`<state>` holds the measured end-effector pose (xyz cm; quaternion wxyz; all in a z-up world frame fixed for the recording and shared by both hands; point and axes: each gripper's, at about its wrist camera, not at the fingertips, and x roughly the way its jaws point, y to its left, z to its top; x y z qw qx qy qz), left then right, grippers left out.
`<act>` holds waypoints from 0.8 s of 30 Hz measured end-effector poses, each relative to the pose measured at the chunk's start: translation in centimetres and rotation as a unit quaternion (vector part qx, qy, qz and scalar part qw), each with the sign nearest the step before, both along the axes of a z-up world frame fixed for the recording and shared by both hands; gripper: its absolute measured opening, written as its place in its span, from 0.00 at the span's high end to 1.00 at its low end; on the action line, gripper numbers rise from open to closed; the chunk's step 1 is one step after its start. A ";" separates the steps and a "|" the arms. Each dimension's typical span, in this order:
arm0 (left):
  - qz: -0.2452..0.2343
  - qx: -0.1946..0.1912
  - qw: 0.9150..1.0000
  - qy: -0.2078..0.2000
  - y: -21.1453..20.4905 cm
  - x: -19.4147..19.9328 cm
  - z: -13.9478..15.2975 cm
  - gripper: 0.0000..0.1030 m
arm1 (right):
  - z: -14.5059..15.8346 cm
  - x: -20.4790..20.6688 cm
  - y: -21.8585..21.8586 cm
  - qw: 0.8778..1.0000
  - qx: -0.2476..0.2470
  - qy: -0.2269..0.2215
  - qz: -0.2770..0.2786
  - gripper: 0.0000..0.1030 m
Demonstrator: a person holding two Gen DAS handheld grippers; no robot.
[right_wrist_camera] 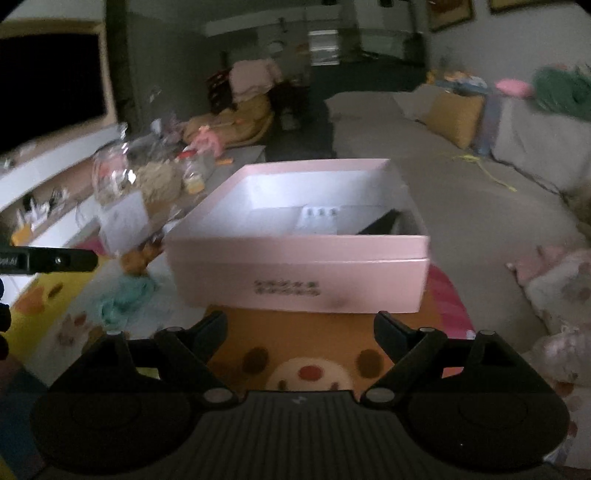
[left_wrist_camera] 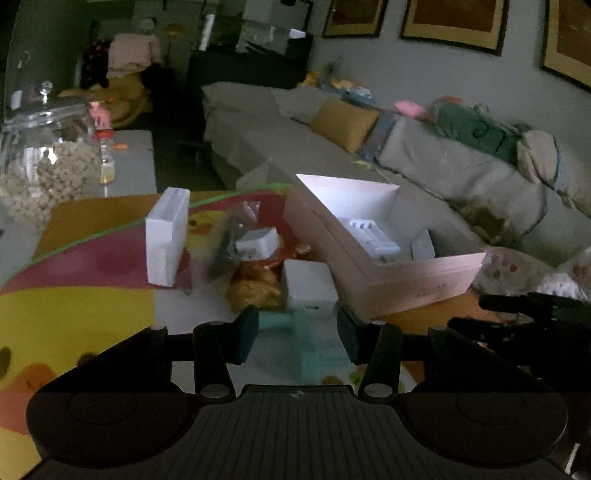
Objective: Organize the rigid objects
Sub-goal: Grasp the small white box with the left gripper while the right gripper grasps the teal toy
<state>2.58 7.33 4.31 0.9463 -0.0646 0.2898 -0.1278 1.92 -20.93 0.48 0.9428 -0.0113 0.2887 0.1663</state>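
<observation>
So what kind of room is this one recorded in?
Most likely a home living room: a long grey sofa with a yellow cushion, framed pictures on the wall, and a colourful children's play mat holding the pink box.

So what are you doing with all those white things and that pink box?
A person is tidying small hard things into the pink box, using a gripper in each hand. The left gripper hangs open just short of a small white block on the colourful mat, not touching it. The right gripper is open and empty, facing the box's front wall. A white charger-like piece already lies inside. A tall white box and a plug wait on the mat.
</observation>
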 end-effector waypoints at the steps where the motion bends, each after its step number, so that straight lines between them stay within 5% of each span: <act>1: 0.031 0.007 0.999 -0.018 0.2 0.0 0.4 0.48 | -0.2 -0.3 0.5 1.000 -0.012 -0.004 0.004 0.15; 5: 0.114 0.011 0.991 -0.076 2.5 2.1 2.2 0.50 | 0.0 -0.5 1.4 0.999 -0.027 -0.008 0.015 0.15; 16: 0.164 0.052 0.985 0.014 4.6 12.4 -2.1 0.52 | -0.1 -0.3 1.8 0.999 -0.047 0.003 0.025 0.15; 17: 0.155 0.045 0.987 0.019 5.1 12.4 -2.8 0.66 | -0.1 -0.2 1.9 0.998 -0.049 0.003 0.025 0.15; 18: 0.145 0.036 0.989 0.022 5.3 12.2 -3.2 0.69 | -0.1 -0.2 1.9 0.998 -0.050 0.003 0.026 0.15; 24: 0.116 0.005 0.993 0.005 5.7 4.9 -3.7 0.73 | 0.8 0.0 3.8 0.997 -0.028 0.020 0.073 0.15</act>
